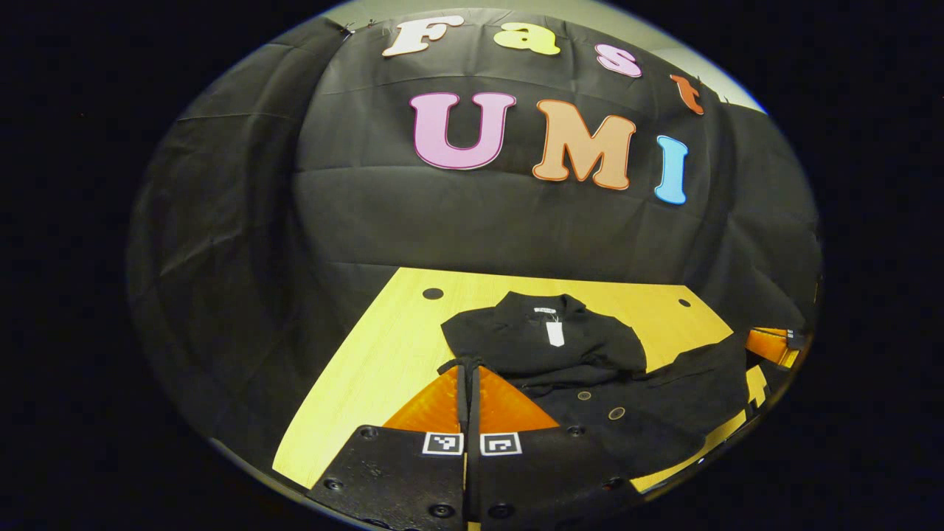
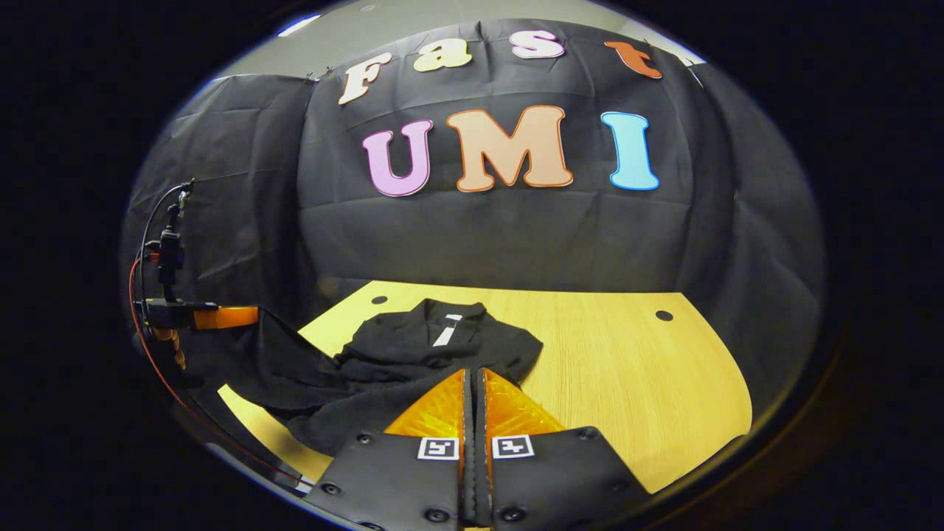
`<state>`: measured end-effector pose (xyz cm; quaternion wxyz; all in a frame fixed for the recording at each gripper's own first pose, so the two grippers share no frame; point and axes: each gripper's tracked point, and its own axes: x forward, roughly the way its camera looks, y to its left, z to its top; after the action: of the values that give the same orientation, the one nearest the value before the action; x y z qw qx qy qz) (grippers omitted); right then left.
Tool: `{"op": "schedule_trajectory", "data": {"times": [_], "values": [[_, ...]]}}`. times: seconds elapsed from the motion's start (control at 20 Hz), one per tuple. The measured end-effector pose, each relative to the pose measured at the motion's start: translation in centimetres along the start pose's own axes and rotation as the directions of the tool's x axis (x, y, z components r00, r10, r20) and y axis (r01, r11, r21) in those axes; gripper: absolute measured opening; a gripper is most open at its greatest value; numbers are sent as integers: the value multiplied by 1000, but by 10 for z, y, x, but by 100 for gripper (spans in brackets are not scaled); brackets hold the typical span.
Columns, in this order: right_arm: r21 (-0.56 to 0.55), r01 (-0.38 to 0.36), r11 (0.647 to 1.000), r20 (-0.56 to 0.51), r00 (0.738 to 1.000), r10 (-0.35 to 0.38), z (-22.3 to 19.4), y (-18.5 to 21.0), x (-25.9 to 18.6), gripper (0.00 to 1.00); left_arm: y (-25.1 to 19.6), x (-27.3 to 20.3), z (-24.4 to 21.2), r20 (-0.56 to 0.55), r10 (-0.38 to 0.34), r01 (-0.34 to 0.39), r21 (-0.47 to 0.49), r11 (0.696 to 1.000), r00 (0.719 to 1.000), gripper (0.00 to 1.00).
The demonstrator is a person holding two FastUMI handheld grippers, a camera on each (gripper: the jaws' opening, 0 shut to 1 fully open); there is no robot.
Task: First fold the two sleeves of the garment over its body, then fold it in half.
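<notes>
Both grippers, left [image 1: 468, 383] and right [image 2: 474, 391], have jaws pressed together pinching the hem of the black garment [image 1: 546, 343] lying just ahead on the table [image 2: 627, 369]; carry both edges forward level to the collar

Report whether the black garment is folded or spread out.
Partly folded. The garment lies bunched on the table, fabric overlapping below its collar; lower part lifted. Whether each sleeve is folded: cannot tell.

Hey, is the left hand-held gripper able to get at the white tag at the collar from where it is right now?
Probably yes. The left hand-held gripper is shut on black cloth at the garment's near edge, and the tag lies exposed just beyond with nothing over it; it would have to let go first.
</notes>
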<state>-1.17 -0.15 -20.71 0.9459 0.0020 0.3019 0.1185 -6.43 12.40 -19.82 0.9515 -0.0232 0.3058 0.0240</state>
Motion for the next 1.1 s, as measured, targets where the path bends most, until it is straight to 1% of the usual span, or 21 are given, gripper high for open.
{"op": "schedule_trajectory", "data": {"times": [0.15, 0.55, 0.6, 0.65, 0.7, 0.75, 0.8, 0.85, 0.9, 0.95, 1.1], "values": [[2, 22, 1000, 19, 1000, -22, 16, 1, 11, 2, 7, 17, 17, 32, 2, -2, -12, 1000, 999, 0], [16, 88, 996, 71, 993, -89, 62, 3, 54, 2, 24, 68, 48, 51, -24, 24, -2, 1000, 998, 0], [16, 99, 995, 78, 992, -100, 67, 2, 59, 0, 25, 75, 51, 50, -30, 30, -2, 1000, 998, 0], [16, 111, 994, 86, 990, -112, 73, 1, 65, 5, 26, 83, 54, 49, -36, 36, -1, 999, 998, 0], [13, 125, 992, 84, 989, -125, 75, -2, 72, 2, 27, 91, 56, 44, -41, 41, 2, 999, 998, 0], [14, 137, 990, 84, 987, -138, 78, -4, 78, 5, 28, 100, 59, 39, -48, 48, 6, 999, 998, 0], [18, 147, 989, 83, 985, -148, 82, -6, 84, 2, 27, 108, 61, 37, -51, 51, 10, 999, 998, 0], [19, 157, 987, 80, 984, -158, 83, -8, 91, 2, 28, 116, 64, 34, -55, 55, 14, 998, 998, 0], [18, 167, 986, 75, 983, -168, 85, -11, 97, 0, 28, 124, 66, 37, -56, 55, 14, 998, 998, 0], [18, 178, 984, 68, 982, -179, 85, -14, 104, 2, 27, 133, 69, 42, -62, 61, 15, 998, 997, 0], [42, 201, 979, 51, 978, -203, 88, -23, 124, 2, 24, 159, 73, 45, -70, 68, 42, 997, 997, 0]]}}
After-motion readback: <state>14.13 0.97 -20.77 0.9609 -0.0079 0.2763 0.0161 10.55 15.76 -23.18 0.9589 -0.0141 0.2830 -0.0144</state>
